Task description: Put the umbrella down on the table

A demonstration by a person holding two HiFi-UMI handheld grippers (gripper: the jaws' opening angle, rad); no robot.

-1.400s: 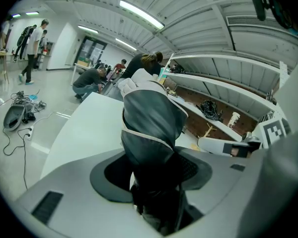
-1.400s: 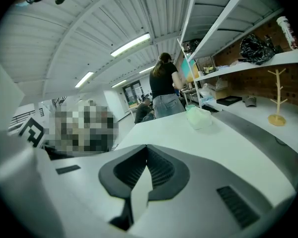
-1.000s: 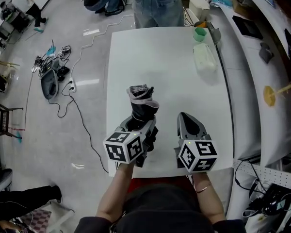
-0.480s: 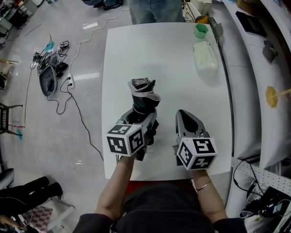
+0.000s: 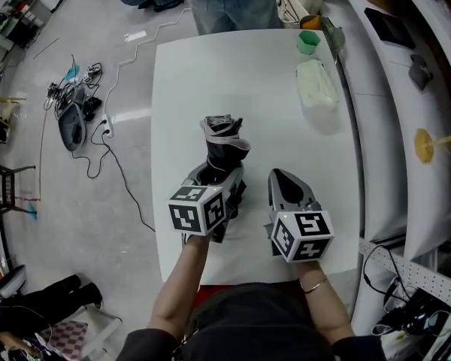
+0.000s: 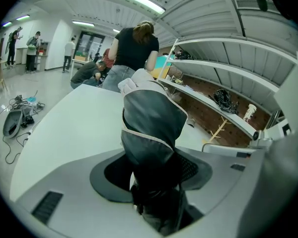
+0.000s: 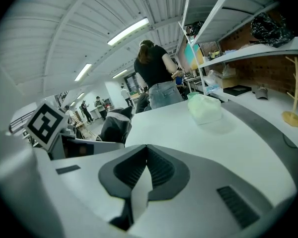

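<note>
Grey floor on the far left carries a tangle of cables (image 5: 79,96), well apart from the white surface (image 5: 248,81) and no concern for the job. Next comes the left gripper (image 5: 219,185), whose jaws stand fairly wide yet clamp the thick lower end of the folded umbrella (image 5: 224,147). In the left gripper view the dark cloth with its pale trim fills the gap between the pads. The umbrella juts forward from the jaws over the near middle of the surface. Whether its far tip already touches down I cannot tell. Holding it by one end leaves the rest free to be laid flat, which seems to be the point of this grip.

Just beside it to the right, the right gripper (image 5: 284,180) has its jaws pressed together on nothing. It appears to be kept aside, merely waiting.

Bare surface lies ahead of the umbrella, so nothing blocks the set-down. A person (image 5: 229,2) stands at the far edge. A pale translucent container (image 5: 316,83) and a green cup (image 5: 309,42) sit near the far right corner, well apart from the umbrella. Further right, a wooden stand (image 5: 434,143) rests on a side counter.
</note>
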